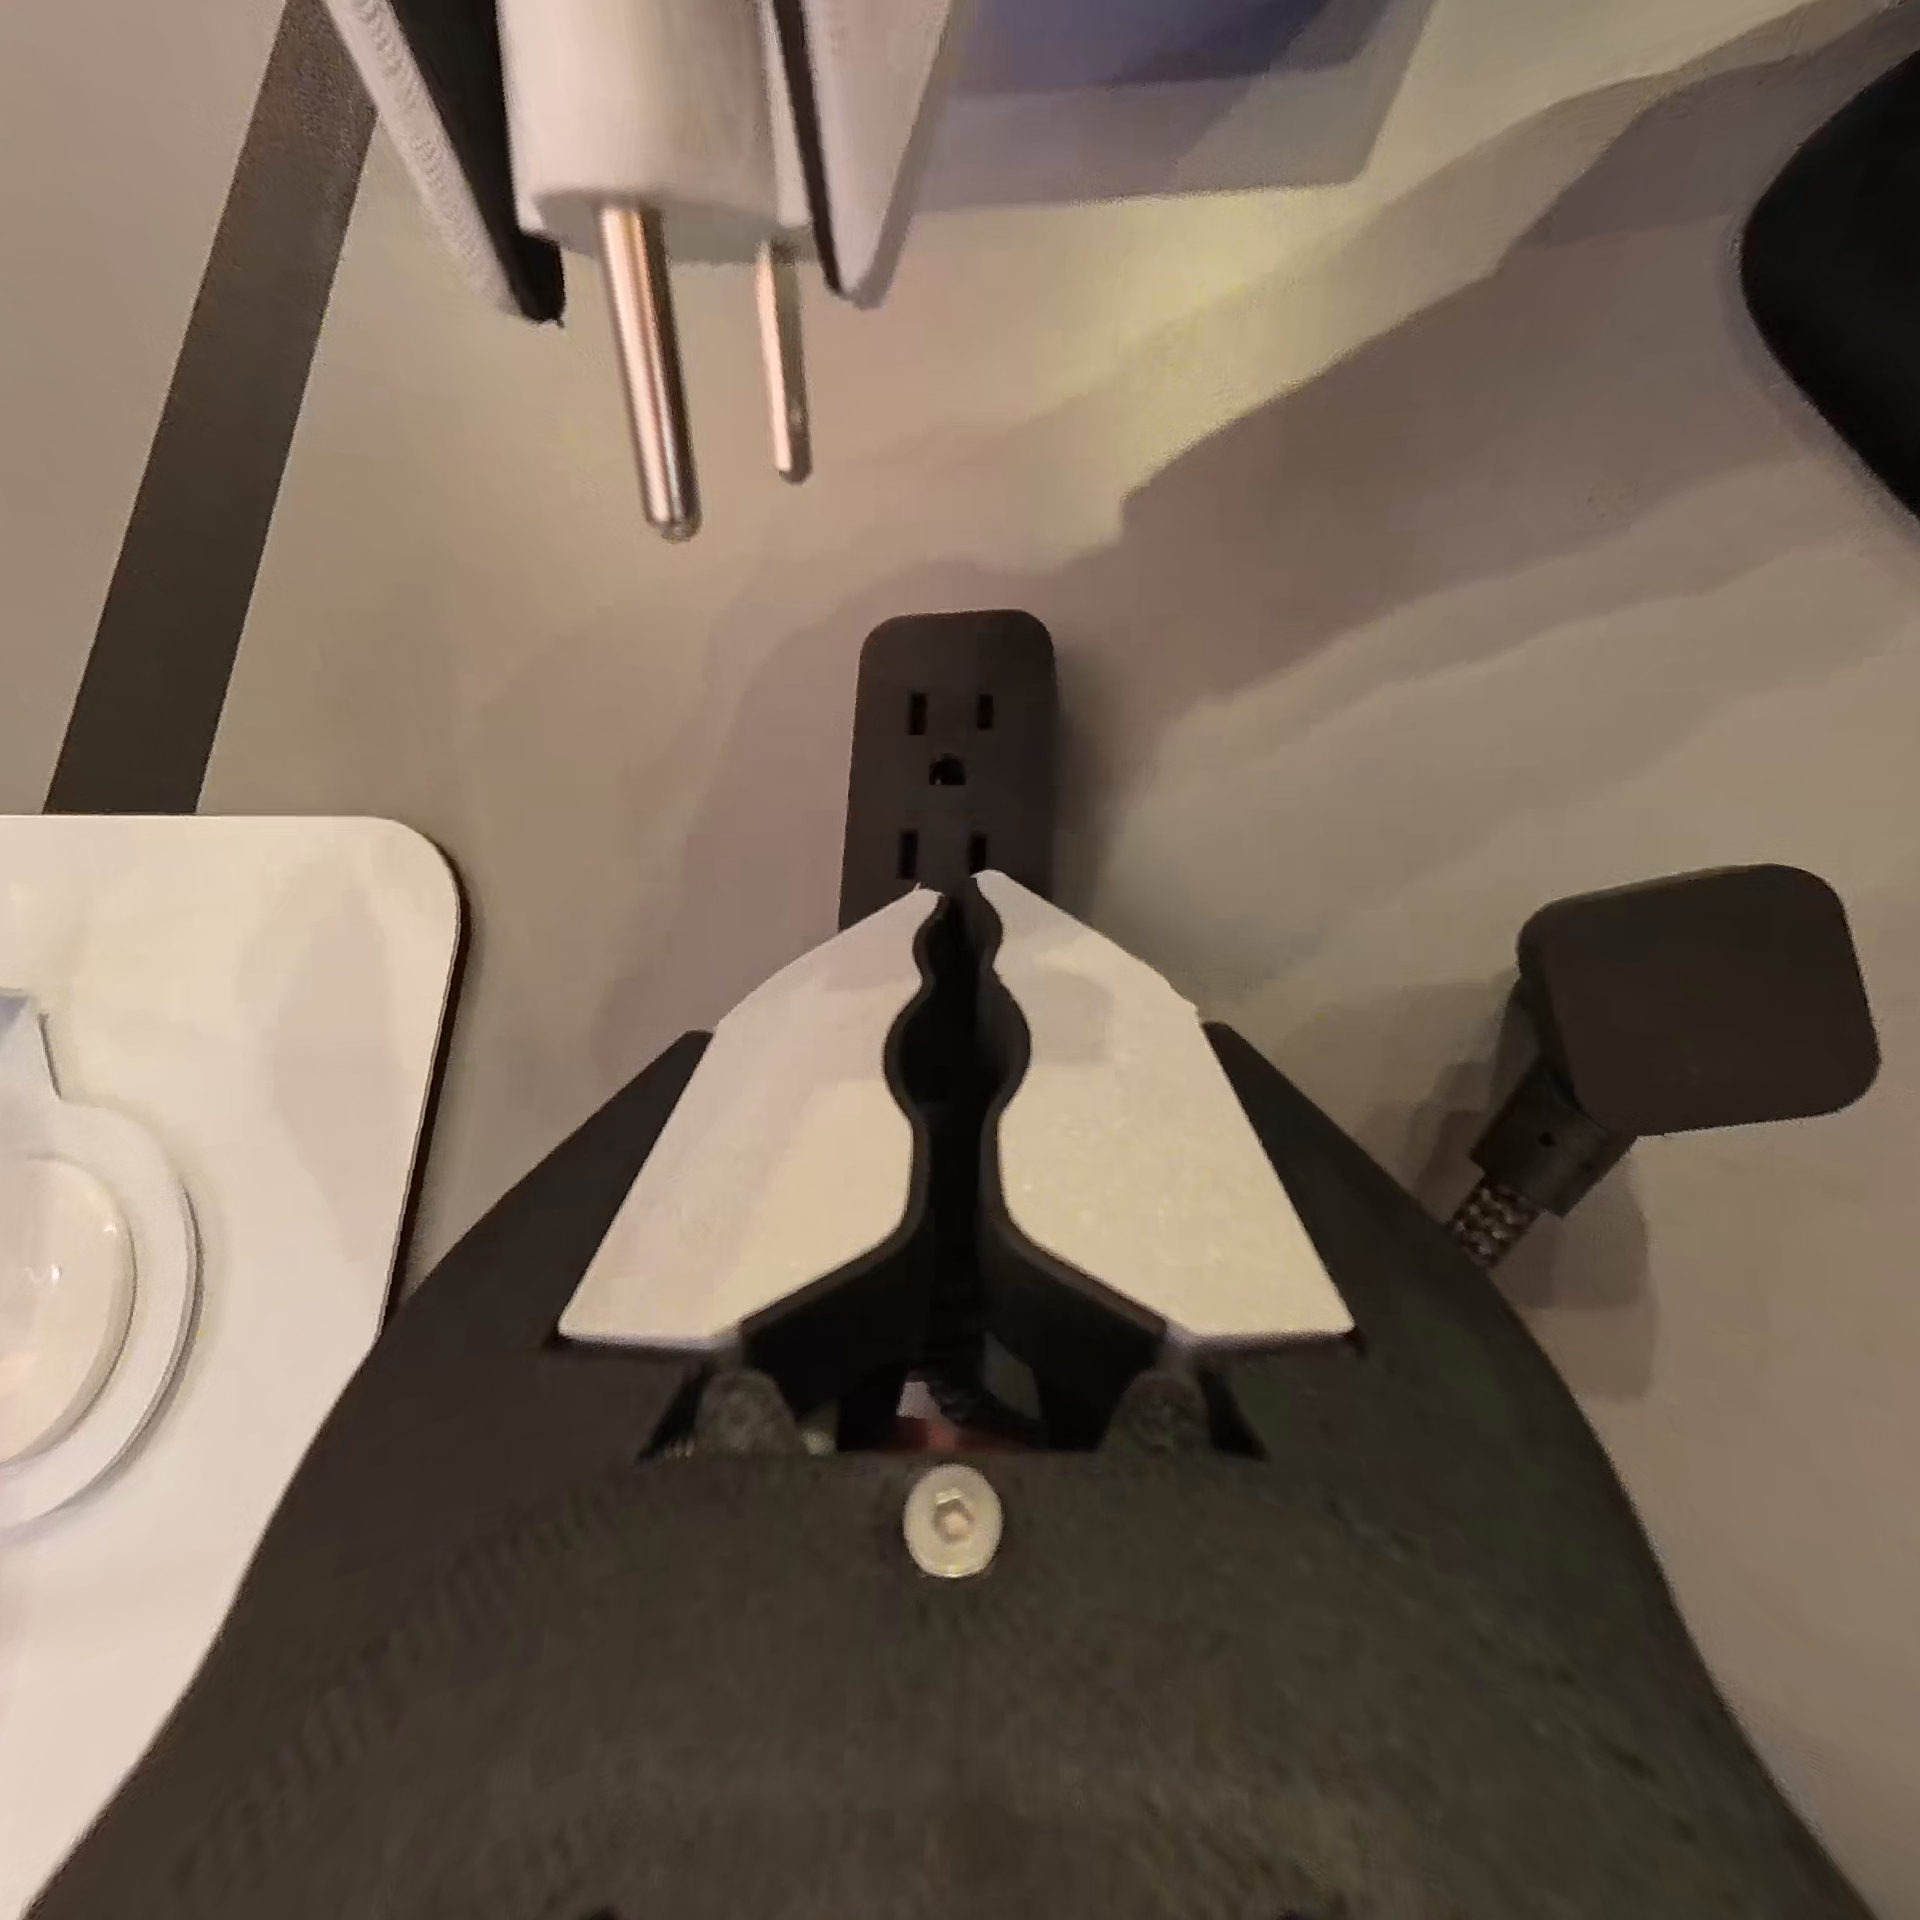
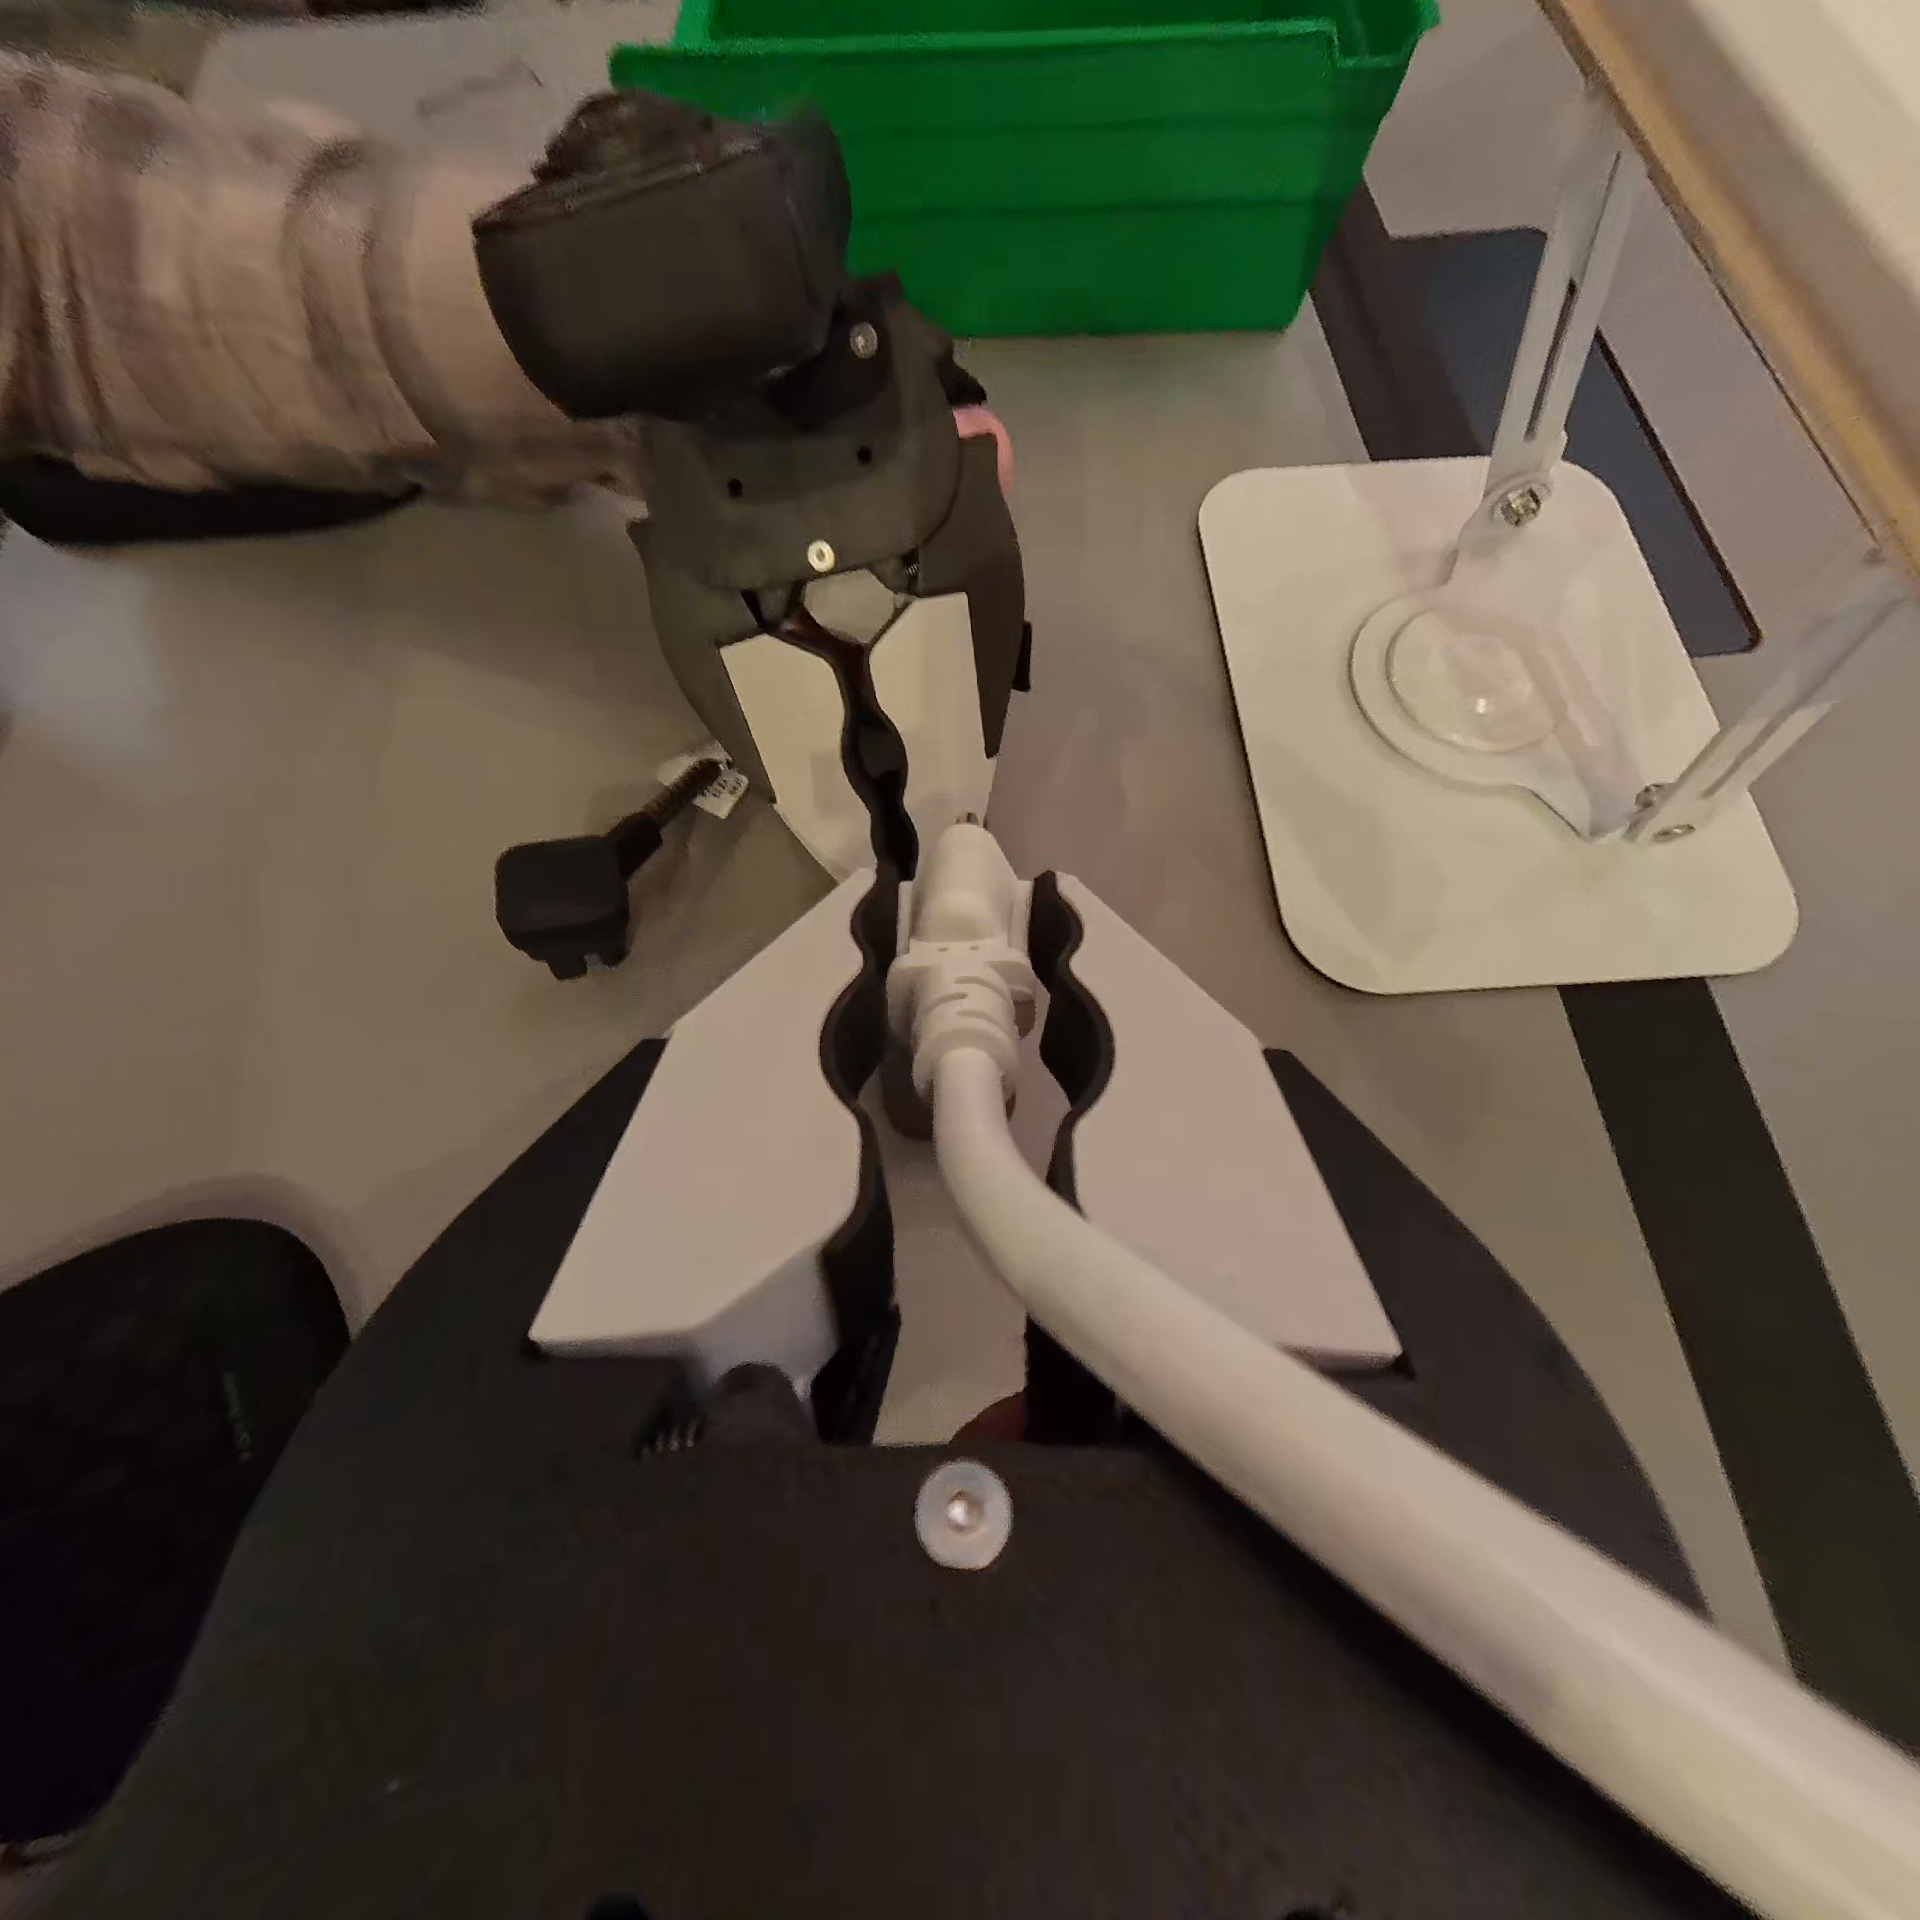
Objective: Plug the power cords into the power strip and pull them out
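Note:
My left gripper [image 1: 951,891] is shut, its fingertips together with nothing between them, just above the near end of a black power strip [image 1: 956,748] that lies flat on the grey table. The strip's sockets in view are free. My right gripper [image 2: 961,904] is shut on a white plug [image 2: 961,925] whose thick white cord [image 2: 1299,1403] trails back over the gripper. In the left wrist view the white plug [image 1: 644,135] hangs at the top, its two metal prongs [image 1: 649,374] pointing towards the strip. The left gripper [image 2: 896,831] also shows just ahead of the plug.
A black plug on a braided cord [image 1: 1704,997] lies right of the strip; it also shows in the right wrist view [image 2: 561,914]. A white stand base with a clear bracket [image 2: 1496,727] is nearby. A green bin [image 2: 1039,177] stands at the back. A sleeve [image 2: 208,291] holds the left gripper. The left gripper's tips are roughly 9 cm from the right gripper's.

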A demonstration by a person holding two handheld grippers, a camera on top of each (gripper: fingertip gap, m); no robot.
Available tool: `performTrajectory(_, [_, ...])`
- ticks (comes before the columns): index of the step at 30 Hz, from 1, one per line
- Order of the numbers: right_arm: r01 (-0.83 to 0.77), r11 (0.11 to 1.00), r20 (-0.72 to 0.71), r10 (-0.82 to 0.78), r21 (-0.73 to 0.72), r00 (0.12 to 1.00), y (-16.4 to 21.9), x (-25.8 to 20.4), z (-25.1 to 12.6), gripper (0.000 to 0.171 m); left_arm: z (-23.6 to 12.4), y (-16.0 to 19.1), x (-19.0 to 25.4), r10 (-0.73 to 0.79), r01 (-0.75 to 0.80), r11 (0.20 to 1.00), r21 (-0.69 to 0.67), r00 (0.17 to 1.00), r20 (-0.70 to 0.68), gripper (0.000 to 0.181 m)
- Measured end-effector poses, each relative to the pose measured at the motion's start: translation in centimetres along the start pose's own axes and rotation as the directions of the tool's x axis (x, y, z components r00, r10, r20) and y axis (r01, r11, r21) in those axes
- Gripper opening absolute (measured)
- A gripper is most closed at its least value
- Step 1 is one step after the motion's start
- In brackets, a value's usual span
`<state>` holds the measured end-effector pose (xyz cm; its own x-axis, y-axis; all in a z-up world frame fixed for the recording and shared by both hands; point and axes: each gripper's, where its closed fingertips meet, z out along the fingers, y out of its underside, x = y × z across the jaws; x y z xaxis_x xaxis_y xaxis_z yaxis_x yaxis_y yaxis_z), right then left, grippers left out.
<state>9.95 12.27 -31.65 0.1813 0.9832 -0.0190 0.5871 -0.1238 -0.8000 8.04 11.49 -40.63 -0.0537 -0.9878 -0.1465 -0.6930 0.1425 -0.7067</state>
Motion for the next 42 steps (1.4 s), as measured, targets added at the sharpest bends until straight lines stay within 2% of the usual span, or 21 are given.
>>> performTrajectory(3, [0.020, 0.999, -0.011, -0.020, -0.030, 1.000, 0.0, -0.2, 0.0, 0.024, 0.0, -0.1, -0.1, -0.001, 0.001, 1.000, -0.001, 1.000, 0.012, 0.002])
performTrajectory(7, [0.012, 0.999, -0.009, -0.013, -0.035, 1.000, 0.3, -0.2, 0.0, 0.024, -0.7, 0.3, -0.8, -0.006, 0.006, 1.000, -0.011, 1.000, 0.031, 0.025])
performTrajectory(10, [0.005, 0.999, -0.006, -0.006, -0.040, 1.000, 0.6, 0.0, 0.2, 0.024, -0.9, 0.5, -1.2, -0.003, 0.005, 0.999, -0.032, 0.999, 0.045, 0.026])
performTrajectory(15, [0.008, 0.999, 0.015, -0.007, -0.053, 1.000, 0.7, -0.4, 0.6, 0.024, -0.5, 0.5, -0.4, -0.025, 0.025, 0.999, -0.036, 1.000, -0.009, 0.008])
performTrajectory(20, [0.010, 0.997, 0.029, -0.007, -0.072, 1.000, 1.0, -0.8, 0.7, 0.024, -0.5, 0.5, -0.6, -0.050, 0.050, 0.998, -0.027, 0.999, -0.014, 0.012])
performTrajectory(21, [0.011, 0.997, 0.031, -0.008, -0.075, 0.999, 1.0, -0.8, 0.8, 0.024, -0.6, 0.6, -0.6, -0.057, 0.056, 0.998, -0.025, 0.998, -0.014, 0.016])
performTrajectory(23, [0.013, 0.997, 0.032, -0.010, -0.079, 0.999, 1.0, -0.9, 0.9, 0.024, -1.0, 1.0, -0.5, -0.087, 0.086, 0.996, -0.024, 0.995, -0.043, 0.035])
performTrajectory(24, [0.014, 0.997, 0.033, -0.011, -0.081, 0.999, 1.0, -0.9, 0.9, 0.024, -1.2, 1.2, -0.7, -0.091, 0.090, 0.996, -0.029, 0.995, -0.042, 0.038])
performTrajectory(26, [0.010, 0.997, 0.034, -0.007, -0.080, 0.999, 1.1, -0.8, 0.9, 0.024, -1.3, 1.2, -0.4, -0.077, 0.076, 0.997, -0.035, 0.996, -0.050, 0.026])
performTrajectory(29, [0.006, 0.996, 0.039, -0.003, -0.084, 0.999, 1.2, -0.9, 0.9, 0.024, -1.0, 1.0, -0.4, -0.053, 0.051, 0.997, -0.052, 0.998, -0.036, 0.019])
performTrajectory(35, [0.017, 0.991, 0.035, -0.012, -0.134, 0.999, 1.7, -1.1, 1.2, 0.024, -1.0, 1.0, -0.5, -0.073, 0.071, 0.996, -0.046, 0.996, -0.043, 0.020])
performTrajectory(42, [0.049, 0.952, 0.015, -0.047, -0.302, 0.999, 3.4, -0.8, 1.5, 0.024, -1.0, 1.1, -0.8, -0.081, 0.080, 0.996, -0.045, 0.996, -0.032, 0.026])
